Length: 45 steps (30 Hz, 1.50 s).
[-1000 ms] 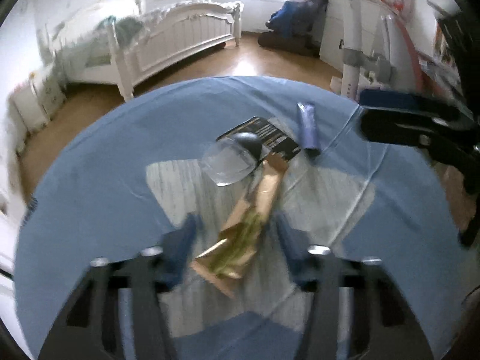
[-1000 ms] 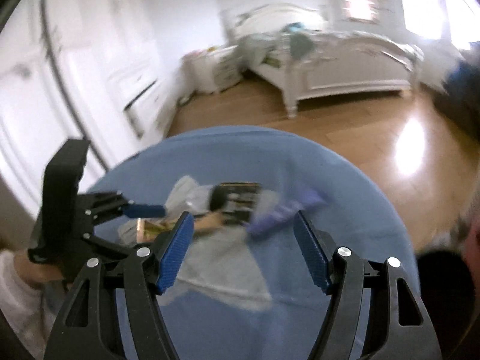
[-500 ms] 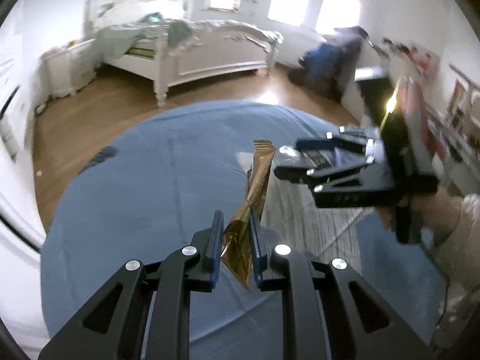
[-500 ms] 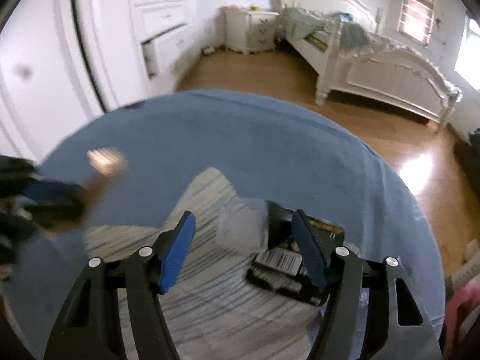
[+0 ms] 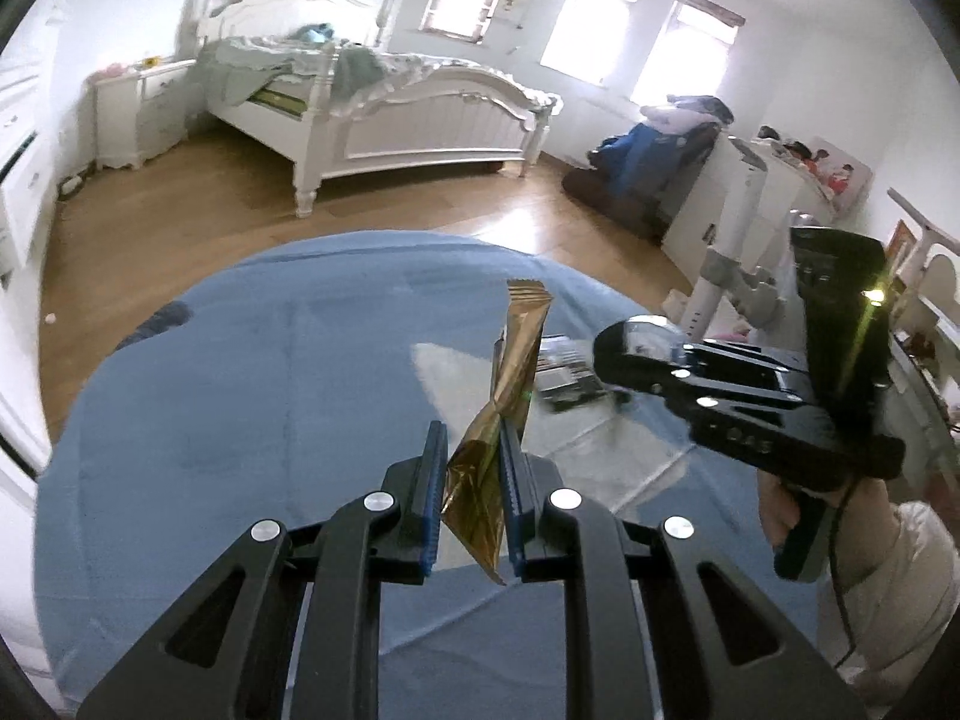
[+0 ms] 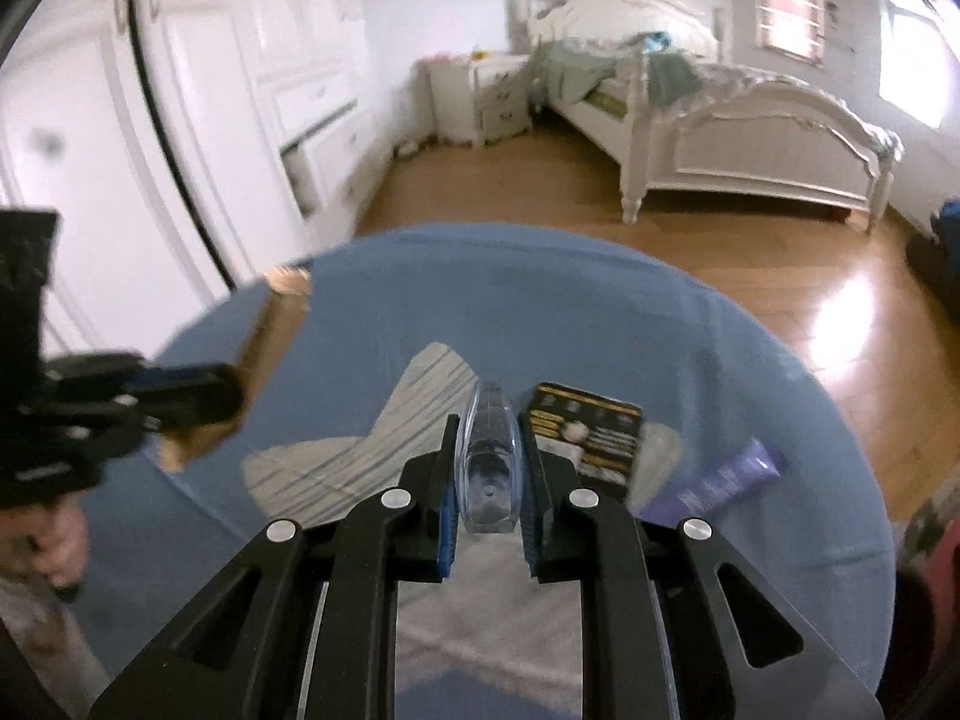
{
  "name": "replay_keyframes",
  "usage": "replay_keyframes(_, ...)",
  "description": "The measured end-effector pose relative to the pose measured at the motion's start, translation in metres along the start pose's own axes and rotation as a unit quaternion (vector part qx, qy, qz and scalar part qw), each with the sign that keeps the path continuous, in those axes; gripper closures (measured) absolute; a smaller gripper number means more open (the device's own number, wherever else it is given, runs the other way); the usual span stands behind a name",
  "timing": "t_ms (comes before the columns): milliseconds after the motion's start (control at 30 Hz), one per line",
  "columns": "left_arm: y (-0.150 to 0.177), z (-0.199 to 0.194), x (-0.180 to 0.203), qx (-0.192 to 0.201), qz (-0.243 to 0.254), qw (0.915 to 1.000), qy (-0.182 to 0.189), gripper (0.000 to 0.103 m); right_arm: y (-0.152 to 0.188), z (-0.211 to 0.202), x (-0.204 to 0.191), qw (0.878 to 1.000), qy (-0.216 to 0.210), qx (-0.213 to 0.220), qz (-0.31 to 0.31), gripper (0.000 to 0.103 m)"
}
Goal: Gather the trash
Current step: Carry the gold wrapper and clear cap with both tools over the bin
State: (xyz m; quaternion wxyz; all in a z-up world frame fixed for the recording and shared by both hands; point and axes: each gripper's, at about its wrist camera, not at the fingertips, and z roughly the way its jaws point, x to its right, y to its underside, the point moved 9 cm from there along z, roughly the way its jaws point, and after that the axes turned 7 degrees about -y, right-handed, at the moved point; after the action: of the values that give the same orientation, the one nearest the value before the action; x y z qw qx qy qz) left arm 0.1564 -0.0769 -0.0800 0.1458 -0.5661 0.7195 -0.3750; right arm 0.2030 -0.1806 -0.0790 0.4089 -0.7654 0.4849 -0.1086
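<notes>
My left gripper (image 5: 472, 495) is shut on a crumpled gold wrapper (image 5: 507, 396) and holds it above the blue-covered table (image 5: 240, 420). It shows blurred at the left of the right wrist view (image 6: 180, 396). My right gripper (image 6: 487, 474) is shut on a squashed clear plastic cup (image 6: 489, 456), lifted over the table; it also shows in the left wrist view (image 5: 645, 339). A black printed packet (image 6: 585, 429) and a purple tube (image 6: 720, 483) lie on the table to the right of the cup.
A grey striped cloth (image 6: 354, 462) lies under the trash on the blue table cover (image 6: 600, 300). A white bed (image 5: 390, 102) and wood floor (image 5: 180, 204) lie beyond. White cupboards (image 6: 180, 120) stand at the left of the right wrist view.
My left gripper closed on the gold wrapper and lifted it off the cloth. My right gripper moved over the clear cup, closed on it and raised it.
</notes>
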Motion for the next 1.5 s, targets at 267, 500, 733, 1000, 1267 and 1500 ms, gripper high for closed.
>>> replay_keyframes(267, -0.015, 0.016, 0.09, 0.004, 0.023, 0.9982, 0.055, 0.086, 0.024, -0.109, 0.058, 0.99, 0.037, 0.111, 0.082, 0.086)
replay_keyframes(500, -0.016, 0.054, 0.187, -0.025, 0.049, 0.9912, 0.12, 0.086, 0.074, -0.182, 0.131, 0.972, 0.111, 0.156, 0.133, 0.086)
replay_keyframes(733, 0.001, 0.092, 0.273, -0.064, 0.068, 0.9807, 0.172, 0.086, 0.139, -0.24, 0.202, 0.949, 0.175, 0.179, 0.191, 0.086)
replay_keyframes(1000, 0.016, 0.118, 0.332, -0.092, 0.096, 0.9715, 0.196, 0.085, 0.191, -0.252, 0.245, 0.935, 0.202, 0.177, 0.231, 0.086)
replay_keyframes(1267, 0.03, 0.139, 0.358, -0.113, 0.118, 0.9678, 0.191, 0.085, 0.213, -0.248, 0.267, 0.928, 0.201, 0.172, 0.262, 0.086)
replay_keyframes(1500, 0.035, 0.148, 0.364, -0.122, 0.125, 0.9671, 0.185, 0.085, 0.222, -0.243, 0.276, 0.927, 0.194, 0.166, 0.274, 0.085)
